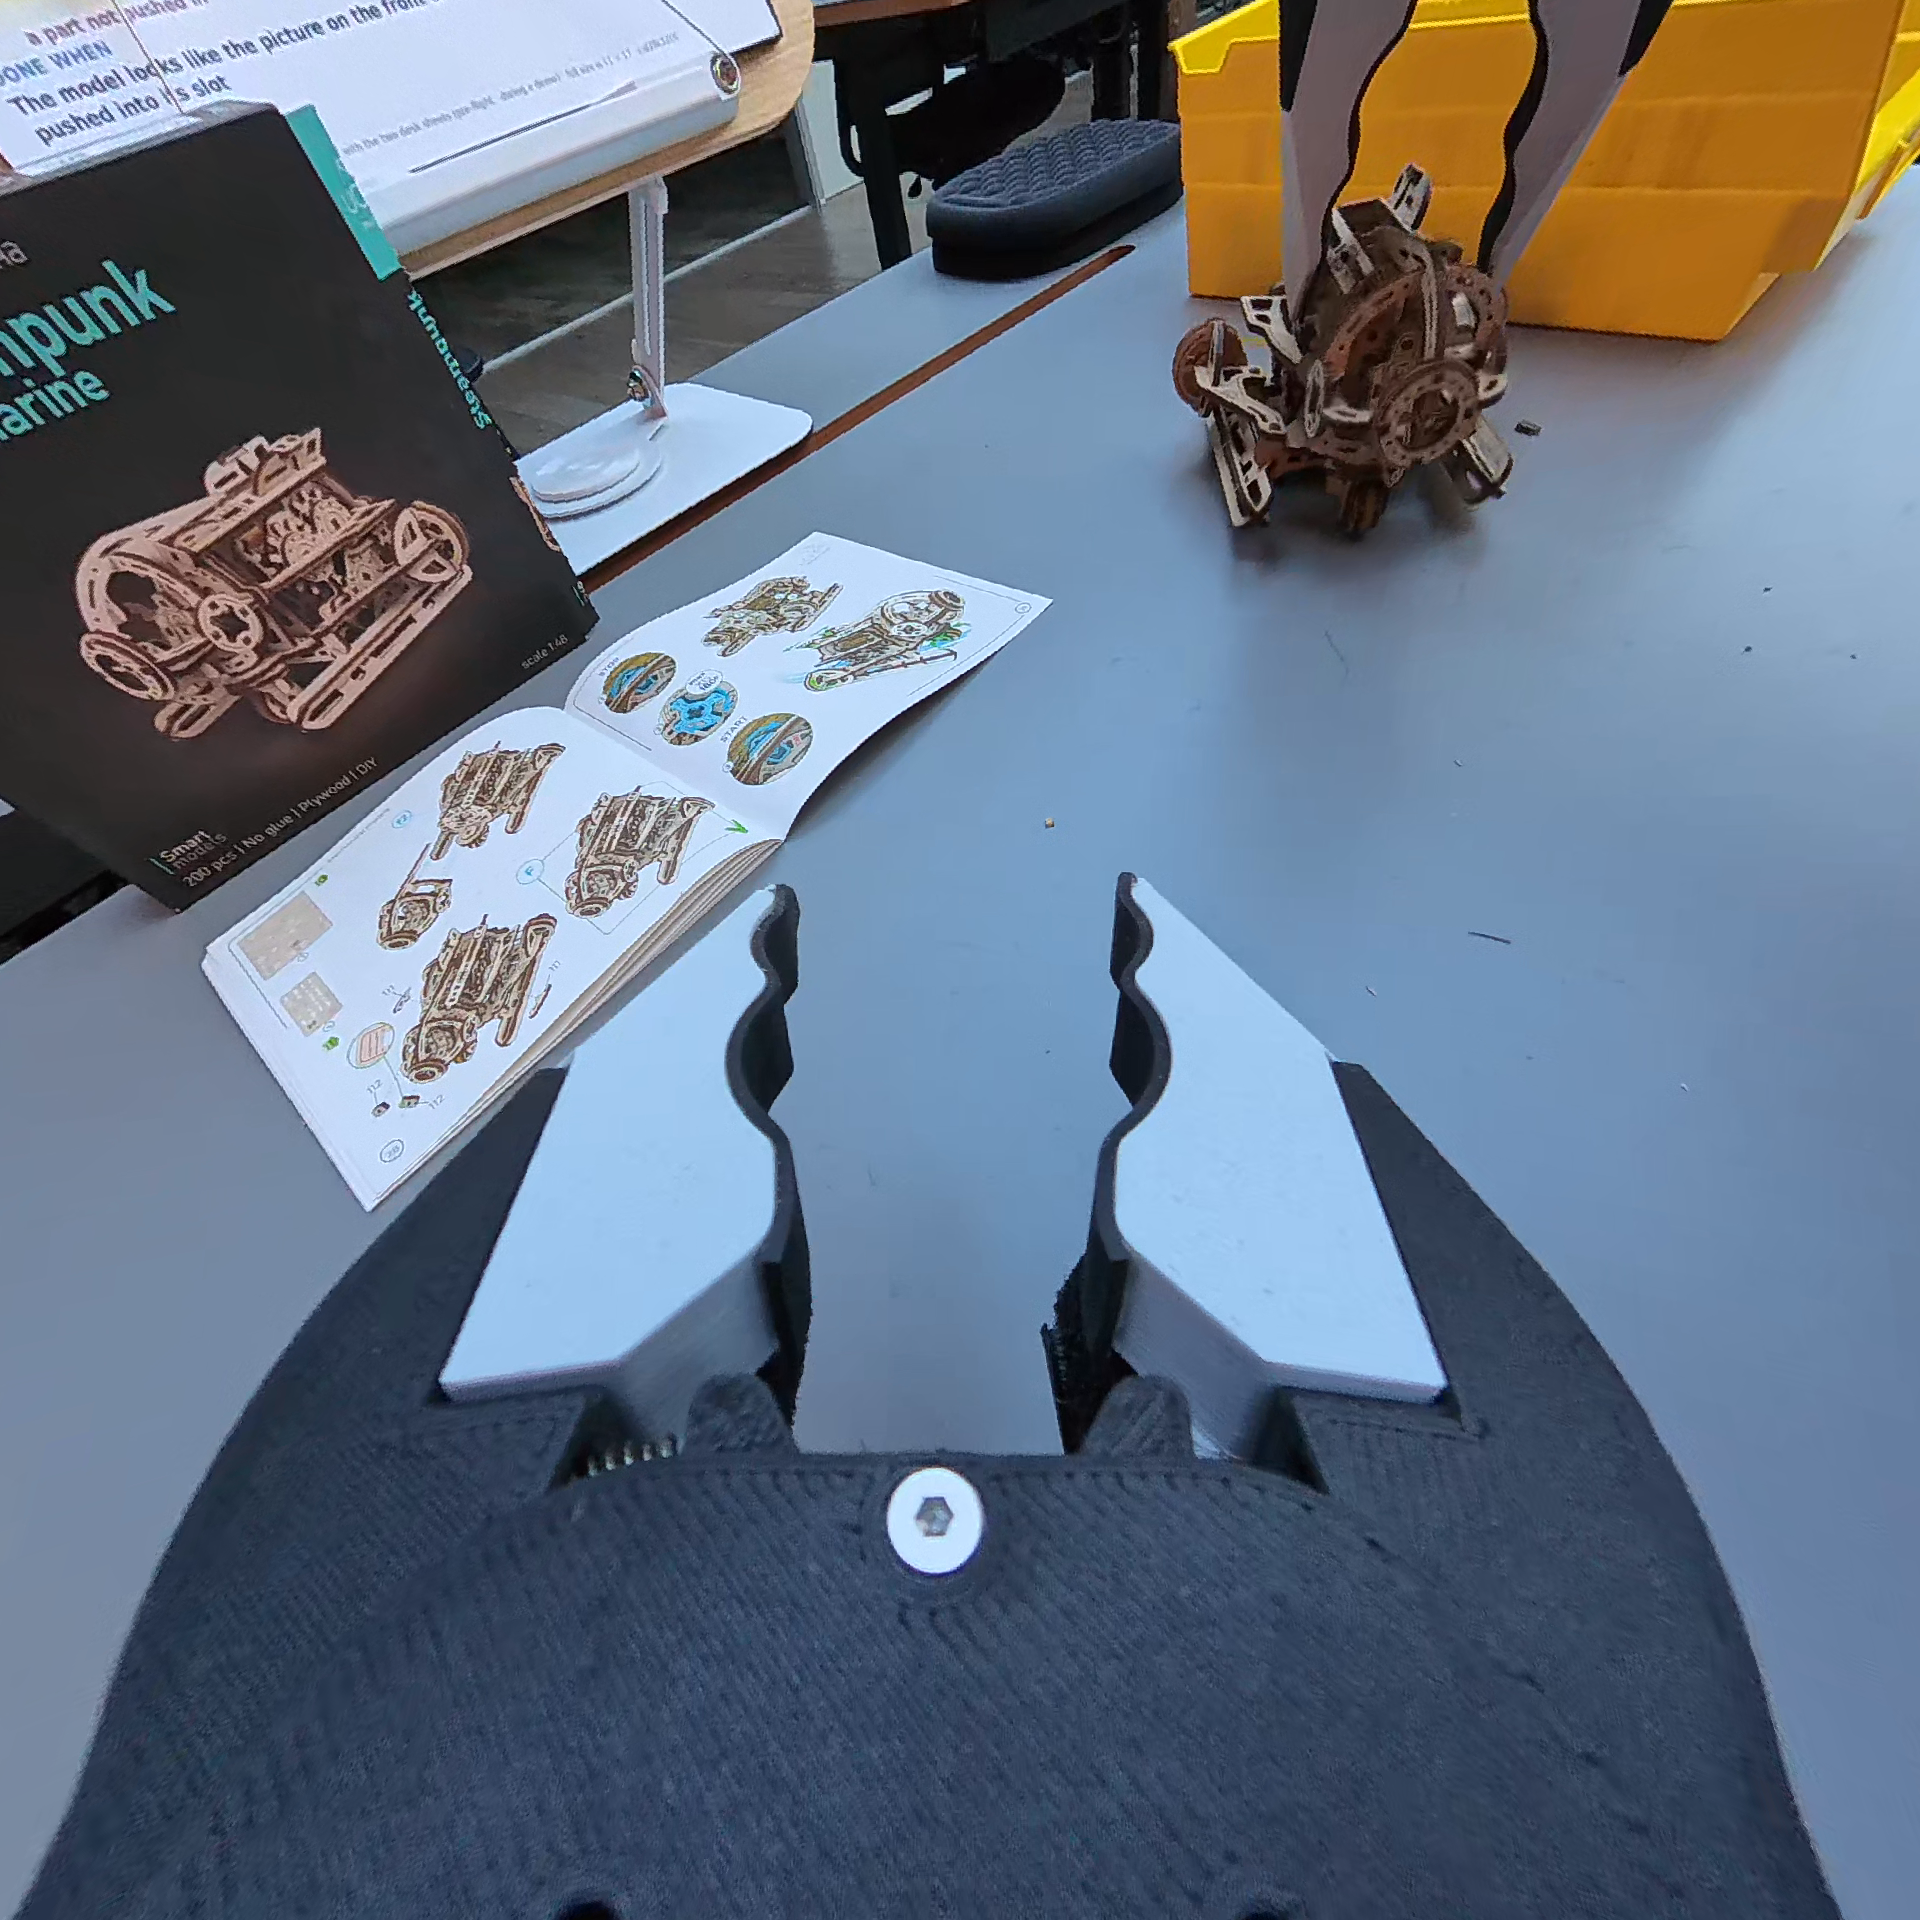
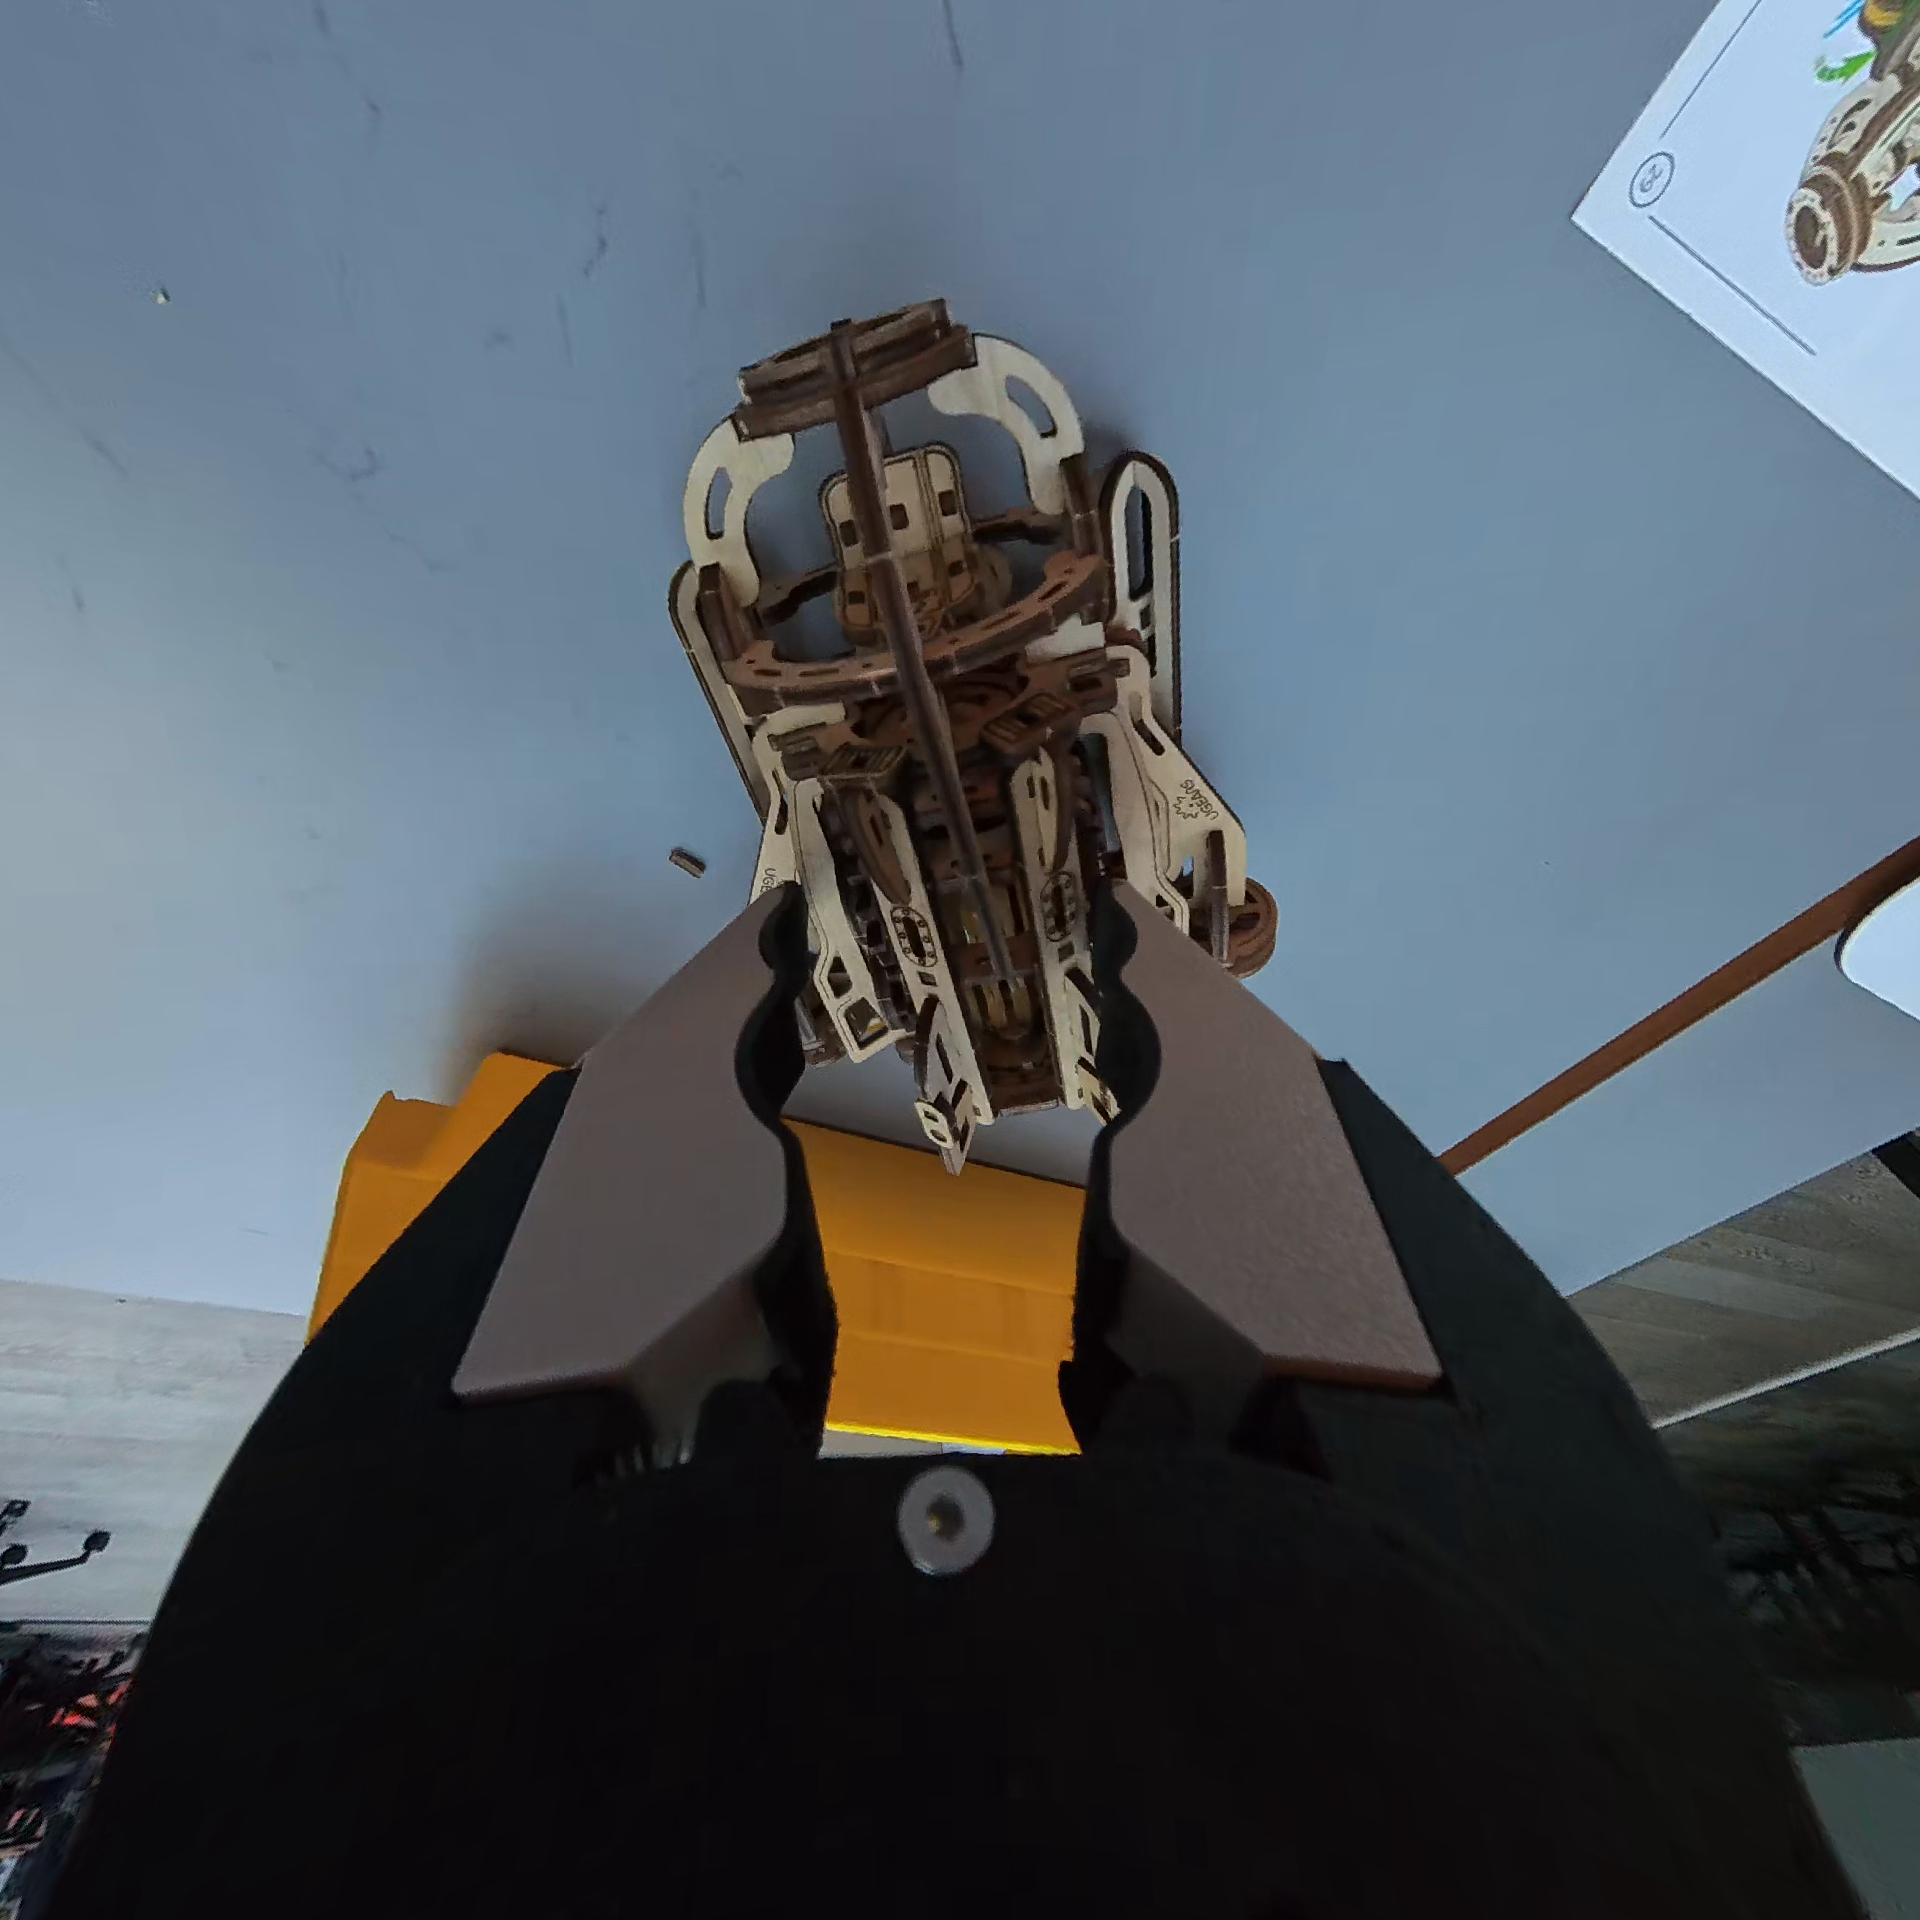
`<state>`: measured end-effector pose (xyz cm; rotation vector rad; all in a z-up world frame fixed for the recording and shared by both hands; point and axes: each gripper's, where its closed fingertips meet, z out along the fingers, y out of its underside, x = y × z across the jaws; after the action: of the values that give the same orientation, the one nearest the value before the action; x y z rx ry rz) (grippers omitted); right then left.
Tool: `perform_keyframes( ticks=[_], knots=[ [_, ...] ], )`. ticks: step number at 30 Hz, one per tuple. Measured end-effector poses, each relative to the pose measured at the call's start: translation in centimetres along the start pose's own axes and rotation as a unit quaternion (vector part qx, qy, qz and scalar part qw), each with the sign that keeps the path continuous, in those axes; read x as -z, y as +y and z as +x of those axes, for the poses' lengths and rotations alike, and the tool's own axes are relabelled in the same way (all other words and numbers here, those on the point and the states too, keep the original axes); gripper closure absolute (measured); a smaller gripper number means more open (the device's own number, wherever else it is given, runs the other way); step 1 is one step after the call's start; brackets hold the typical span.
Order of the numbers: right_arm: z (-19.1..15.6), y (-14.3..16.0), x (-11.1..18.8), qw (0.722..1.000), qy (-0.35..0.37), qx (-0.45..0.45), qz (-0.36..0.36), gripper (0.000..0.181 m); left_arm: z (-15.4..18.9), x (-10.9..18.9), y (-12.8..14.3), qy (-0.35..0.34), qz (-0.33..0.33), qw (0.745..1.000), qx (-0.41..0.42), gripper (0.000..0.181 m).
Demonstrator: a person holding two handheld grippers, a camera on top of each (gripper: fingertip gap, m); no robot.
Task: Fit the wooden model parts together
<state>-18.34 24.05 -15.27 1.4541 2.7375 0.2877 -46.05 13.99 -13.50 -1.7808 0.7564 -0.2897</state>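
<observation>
The right gripper is reaching down onto the wooden model, its fingers clenching the model's upper end from both sides. The model is standing on the grey worktop, just in front of a yellow bin. The left gripper is hovering well apart from the model, its fingers spread and grasping nothing. An open instruction booklet is lying beside them, with the black kit box standing behind it.
</observation>
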Motion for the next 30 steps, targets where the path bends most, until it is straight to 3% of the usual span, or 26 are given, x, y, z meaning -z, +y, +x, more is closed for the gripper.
perform_keyframes(
  ticks=[5, 10, 13, 15, 17, 20, 21, 25, 27, 30],
  knots=[
    [0.1, -0.6, 0.5, 1.000, 0.018, -0.007, 0.009, 0.113, 0.6, 0.1, -0.3, 0.018, 0.011, 1.000, 0.000, 0.120],
    [0.3, 0.0, 3.1, 0.995, 0.064, -0.061, 0.041, 0.104, 0.7, 0.4, -0.5, 0.023, 0.020, 1.000, 0.006, 0.118],
    [0.3, 0.4, 5.7, 0.980, 0.125, -0.129, 0.085, 0.097, 0.5, 0.7, -0.6, 0.027, 0.027, 0.999, 0.026, 0.116],
    [0.3, -0.1, 7.9, 0.954, 0.182, -0.188, 0.147, 0.097, 0.1, 0.8, -0.8, 0.018, 0.032, 0.999, 0.037, 0.114],
    [0.6, -0.6, 10.3, 0.903, 0.246, -0.267, 0.230, 0.095, -0.5, 1.0, -0.9, 0.004, 0.035, 0.998, 0.047, 0.109],
    [0.4, -0.4, 12.6, 0.789, 0.327, -0.394, 0.340, 0.076, -1.3, 1.3, -0.9, -0.018, 0.032, 0.998, 0.042, 0.102],
    [0.1, -0.1, 12.9, 0.747, 0.358, -0.426, 0.365, 0.062, -1.5, 1.5, -0.9, -0.024, 0.032, 0.998, 0.040, 0.100],
    [-1.5, 1.9, 12.2, 0.592, 0.451, -0.526, 0.410, 0.051, -3.1, 1.6, -0.5, -0.069, 0.023, 0.996, 0.048, 0.095],
    [-2.1, 2.5, 12.2, 0.545, 0.491, -0.535, 0.418, 0.054, -3.5, 1.4, -0.1, -0.075, 0.019, 0.995, 0.062, 0.092],
    [-2.6, 2.9, 12.6, 0.528, 0.538, -0.516, 0.407, 0.062, -2.8, 1.0, -0.1, -0.054, 0.023, 0.995, 0.087, 0.092]
  ],
)
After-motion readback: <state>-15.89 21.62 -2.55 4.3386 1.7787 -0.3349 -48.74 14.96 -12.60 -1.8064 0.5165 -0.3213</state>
